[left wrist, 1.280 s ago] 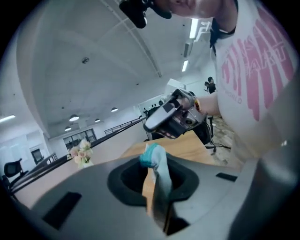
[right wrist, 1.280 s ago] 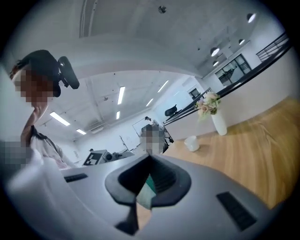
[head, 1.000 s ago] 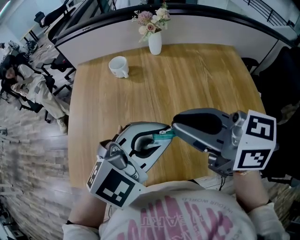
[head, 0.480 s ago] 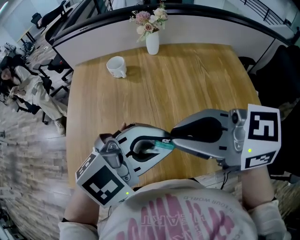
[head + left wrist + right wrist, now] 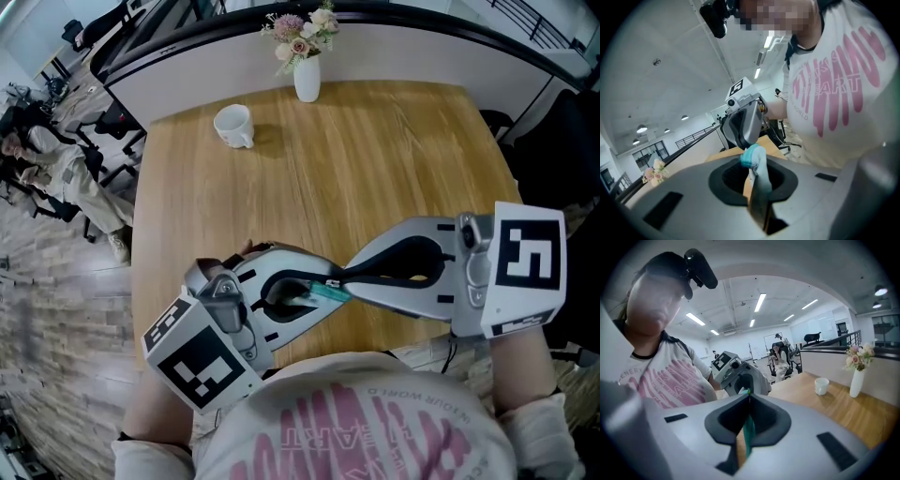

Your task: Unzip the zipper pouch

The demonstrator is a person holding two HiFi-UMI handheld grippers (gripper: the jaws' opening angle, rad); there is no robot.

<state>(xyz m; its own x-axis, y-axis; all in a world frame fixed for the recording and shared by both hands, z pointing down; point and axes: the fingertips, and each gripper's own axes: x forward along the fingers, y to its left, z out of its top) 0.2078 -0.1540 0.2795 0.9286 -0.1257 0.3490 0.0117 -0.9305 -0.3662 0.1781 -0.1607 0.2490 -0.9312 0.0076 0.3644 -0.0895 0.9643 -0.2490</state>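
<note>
The person is holding a small teal fabric zipper pouch (image 5: 325,292) in the air, over the near edge of the light wooden table (image 5: 394,169) and close to the chest. The left gripper (image 5: 300,298) is clamping one end of it: its jaws are pressing almost together on the thin edge, and the teal end is sticking out past the tips. The right gripper (image 5: 349,279) is facing it tip to tip, and its jaws are likewise pinching flat on a teal strip. Whether that strip is the zipper pull or plain fabric is too small to tell.

The pouch is bridging the short gap between the two sets of tips, with its long axis lying along the line from one gripper to the other, left to right across the person's front. Both grippers are equally near, one at each end. Opening it is probably going to mean the left gripper anchoring its end while the right one draws away along that same line. A white mug (image 5: 234,125) and a white vase of flowers (image 5: 307,80) are standing well apart, at the far side of the table.
</note>
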